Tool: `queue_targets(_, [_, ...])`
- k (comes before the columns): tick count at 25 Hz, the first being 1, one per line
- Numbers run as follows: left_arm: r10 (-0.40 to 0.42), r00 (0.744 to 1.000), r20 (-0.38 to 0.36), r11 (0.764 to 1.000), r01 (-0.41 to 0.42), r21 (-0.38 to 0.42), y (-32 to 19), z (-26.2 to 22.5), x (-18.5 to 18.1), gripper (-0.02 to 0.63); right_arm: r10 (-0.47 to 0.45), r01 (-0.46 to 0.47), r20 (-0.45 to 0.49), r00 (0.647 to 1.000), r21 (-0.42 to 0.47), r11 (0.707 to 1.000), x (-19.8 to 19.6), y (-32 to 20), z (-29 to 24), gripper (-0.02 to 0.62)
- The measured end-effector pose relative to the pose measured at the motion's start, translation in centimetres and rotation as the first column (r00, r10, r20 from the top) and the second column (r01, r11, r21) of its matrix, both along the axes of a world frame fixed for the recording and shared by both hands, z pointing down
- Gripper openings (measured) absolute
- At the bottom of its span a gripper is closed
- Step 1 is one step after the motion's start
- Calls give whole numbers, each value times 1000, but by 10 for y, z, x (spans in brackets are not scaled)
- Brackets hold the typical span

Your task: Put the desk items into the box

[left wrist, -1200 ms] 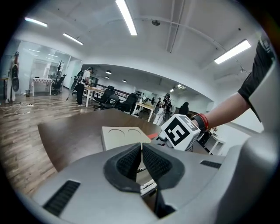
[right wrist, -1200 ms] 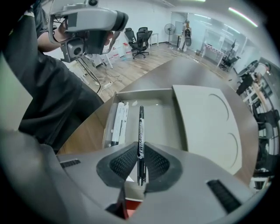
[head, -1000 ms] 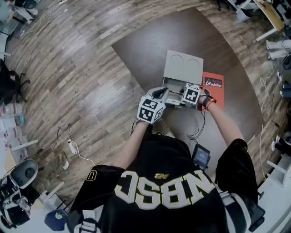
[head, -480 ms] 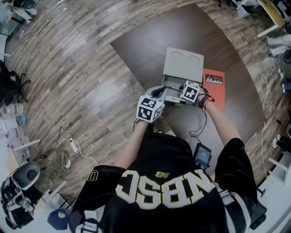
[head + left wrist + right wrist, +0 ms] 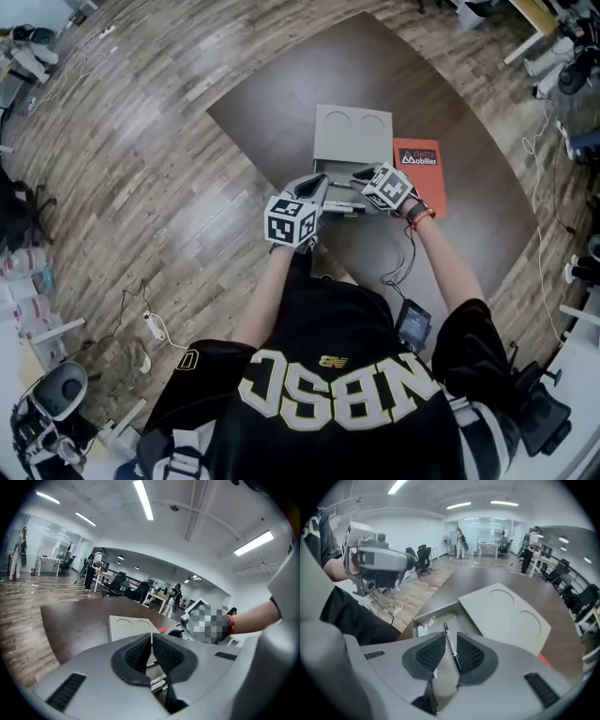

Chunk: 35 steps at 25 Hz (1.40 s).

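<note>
The right gripper (image 5: 450,640) is opening around the pen (image 5: 449,641), lower centre, above the box (image 5: 436,610); holding steady should drop it inside. The left gripper (image 5: 152,641) is sitting closed, empty.

Box (image 5: 459,618) on table (image 5: 281,103), lid (image 5: 352,134) behind it, booklet (image 5: 419,173) right of box.
</note>
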<state>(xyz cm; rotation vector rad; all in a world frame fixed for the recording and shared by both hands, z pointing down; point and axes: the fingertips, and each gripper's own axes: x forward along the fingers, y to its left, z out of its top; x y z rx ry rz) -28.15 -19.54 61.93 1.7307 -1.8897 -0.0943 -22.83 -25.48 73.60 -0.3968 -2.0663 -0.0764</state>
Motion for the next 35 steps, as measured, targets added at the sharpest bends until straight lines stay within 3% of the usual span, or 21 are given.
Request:
queue_targets(3, [3, 1000, 11, 999, -4, 34, -7, -17, -3, 25, 155, -152, 130, 979, -29, 988, 0, -13, -33, 78])
queue_targets(5, [11, 999, 38, 998, -13, 58, -15, -29, -5, 25, 272, -269, 226, 936, -42, 962, 2, -28, -60, 74])
queue_targets(11, [8, 983, 185, 995, -26, 97, -26, -64, 3, 25, 547, -541, 418, 726, -144, 828, 30, -53, -122, 41])
queue_targets(17, [-35, 963, 266, 982, -16, 187, -31, -106, 25, 25, 667, -671, 528, 525, -225, 706, 72, -58, -173, 8])
queue_targets(22, [-74, 951, 301, 970, -2, 245, -20, -126, 45, 25, 698, -718, 591, 403, -268, 642, 112, -56, -200, 8])
queue_targets(27, [-112, 947, 300, 964, 30, 266, -5, -134, 50, 25, 682, -730, 620, 387, -247, 638, 137, -45, -212, 8])
queue_targets(35, [-118, 948, 296, 961, 34, 274, 9, -135, 68, 25, 663, -686, 612, 432, -254, 682, 135, -12, -209, 8])
